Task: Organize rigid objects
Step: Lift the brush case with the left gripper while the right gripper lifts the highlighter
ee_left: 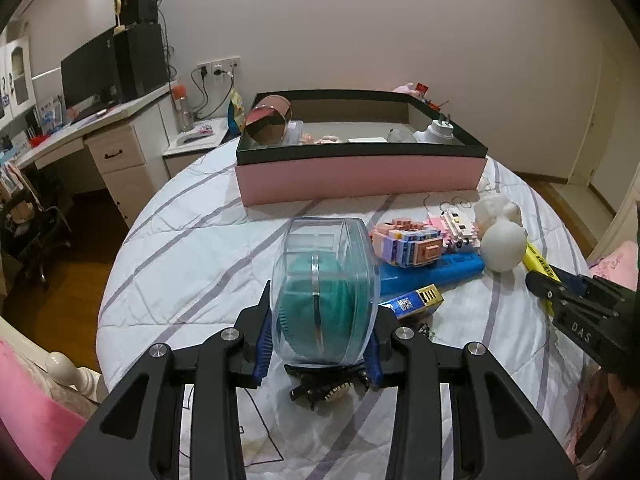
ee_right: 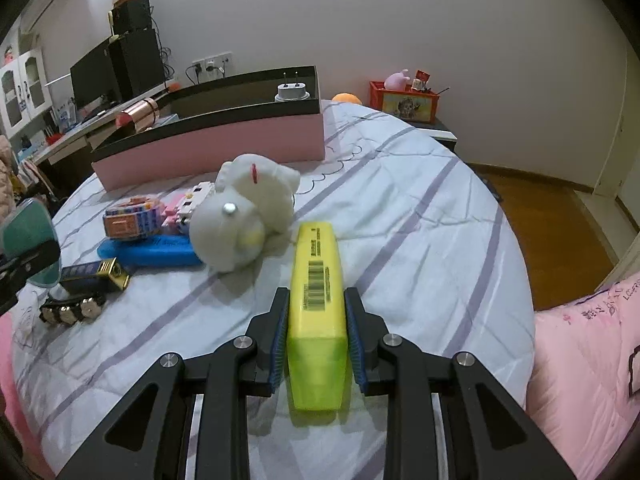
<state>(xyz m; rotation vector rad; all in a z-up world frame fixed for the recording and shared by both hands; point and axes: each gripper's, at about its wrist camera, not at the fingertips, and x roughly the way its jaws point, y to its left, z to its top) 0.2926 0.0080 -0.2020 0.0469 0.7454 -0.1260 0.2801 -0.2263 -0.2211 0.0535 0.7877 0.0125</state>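
While the left tool [ee_left: 320, 316] clamps a clear case [ee_left: 325, 276] with a teal brush inside, lifted above the bed [ee_left: 192, 232], the right tool [ee_right: 317, 332] grips a yellow highlighter [ee_right: 317, 280] low over the striped quilt. Just beyond sit a white plush toy [ee_right: 240, 216], a brick model [ee_left: 408, 242] (on a blue case [ee_left: 432, 274]) and, further back, the pink box [ee_left: 360, 176].

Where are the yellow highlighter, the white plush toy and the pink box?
yellow highlighter [ee_right: 318, 280], right wrist view, barcode label.
white plush toy [ee_right: 236, 220], right wrist view, round head.
pink box [ee_left: 360, 178], left wrist view, front wall.
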